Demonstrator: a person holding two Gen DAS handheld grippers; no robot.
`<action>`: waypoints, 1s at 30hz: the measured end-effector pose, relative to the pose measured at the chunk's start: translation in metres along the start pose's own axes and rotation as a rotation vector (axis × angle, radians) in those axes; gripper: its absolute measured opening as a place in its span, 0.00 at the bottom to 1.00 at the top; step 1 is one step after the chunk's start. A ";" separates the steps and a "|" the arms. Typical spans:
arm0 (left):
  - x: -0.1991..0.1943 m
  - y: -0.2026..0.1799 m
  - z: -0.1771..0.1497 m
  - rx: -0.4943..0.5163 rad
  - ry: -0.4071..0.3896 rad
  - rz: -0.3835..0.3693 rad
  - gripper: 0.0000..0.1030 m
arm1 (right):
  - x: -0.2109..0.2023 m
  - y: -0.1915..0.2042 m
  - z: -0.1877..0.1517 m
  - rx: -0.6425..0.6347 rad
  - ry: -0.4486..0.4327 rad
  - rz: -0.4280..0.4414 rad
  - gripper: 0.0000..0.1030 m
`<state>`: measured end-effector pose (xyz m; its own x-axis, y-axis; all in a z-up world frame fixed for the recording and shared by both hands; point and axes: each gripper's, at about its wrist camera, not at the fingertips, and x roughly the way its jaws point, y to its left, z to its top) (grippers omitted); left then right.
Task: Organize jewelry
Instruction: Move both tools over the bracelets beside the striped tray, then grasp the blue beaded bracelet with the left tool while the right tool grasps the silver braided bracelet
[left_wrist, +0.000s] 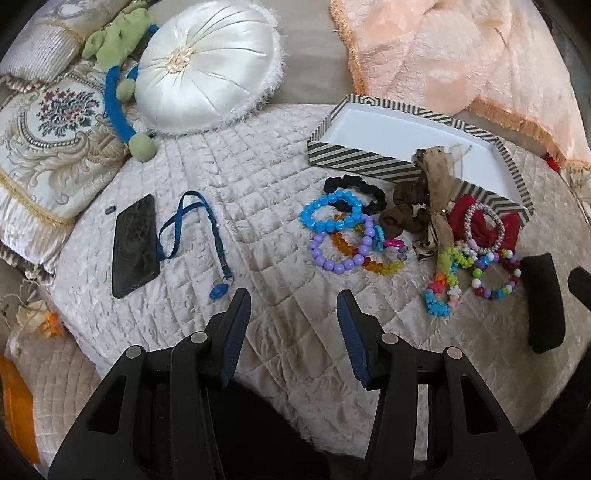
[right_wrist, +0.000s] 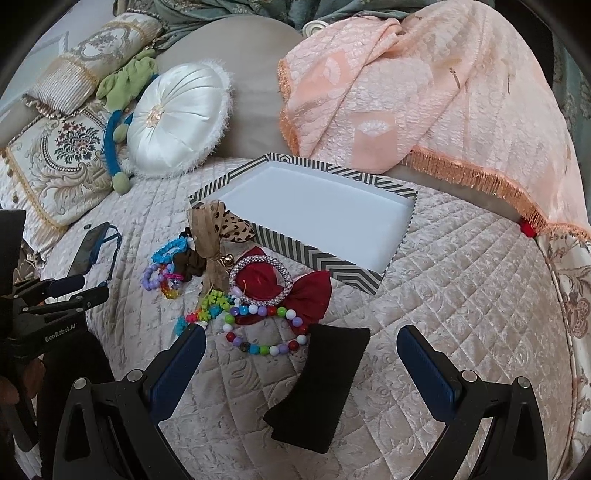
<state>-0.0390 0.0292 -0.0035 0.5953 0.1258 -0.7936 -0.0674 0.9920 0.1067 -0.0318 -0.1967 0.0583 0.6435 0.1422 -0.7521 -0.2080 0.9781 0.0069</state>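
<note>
Status: sorting not begun. Striped cardboard box w/ white interior (right_wrist: 317, 218) sits empty on quilted cream bedspread (right_wrist: 461, 295).

Jewelry lies loose just in front of box: multicolour round-bead bracelet (right_wrist: 264, 334), pink-white beaded bangle (right_wrist: 260, 280) on dark red fabric bow (right_wrist: 306, 295), blue faceted bead bracelet (left_wrist: 330, 214), purple bead bracelet (left_wrist: 341, 249).

Right gripper (right_wrist: 301, 363): jaws spread wide, empty, straddling black flat felt pad (right_wrist: 319, 384). Left gripper (left_wrist: 293, 328): jaws spread, empty, above bare quilt.

Recommend: right side takes multicolour bracelet first, as nearest. Pinch one strand only, clear of bow fabric. Lift straight; adjacent neon star-bead bracelet (right_wrist: 214, 304) prob. snags. Release low inside box.
</note>
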 end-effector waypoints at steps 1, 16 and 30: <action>0.002 0.000 0.001 0.001 0.000 0.018 0.47 | 0.001 0.001 0.001 -0.005 0.000 0.002 1.00; 0.037 0.016 0.039 -0.084 0.087 -0.147 0.47 | 0.042 -0.006 0.032 -0.033 0.001 0.071 0.91; 0.105 0.015 0.086 -0.066 0.165 -0.151 0.47 | 0.092 -0.011 0.045 -0.063 0.076 0.157 0.64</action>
<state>0.0913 0.0568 -0.0339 0.4636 -0.0294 -0.8855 -0.0431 0.9975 -0.0557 0.0629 -0.1872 0.0187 0.5422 0.2779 -0.7930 -0.3490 0.9330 0.0884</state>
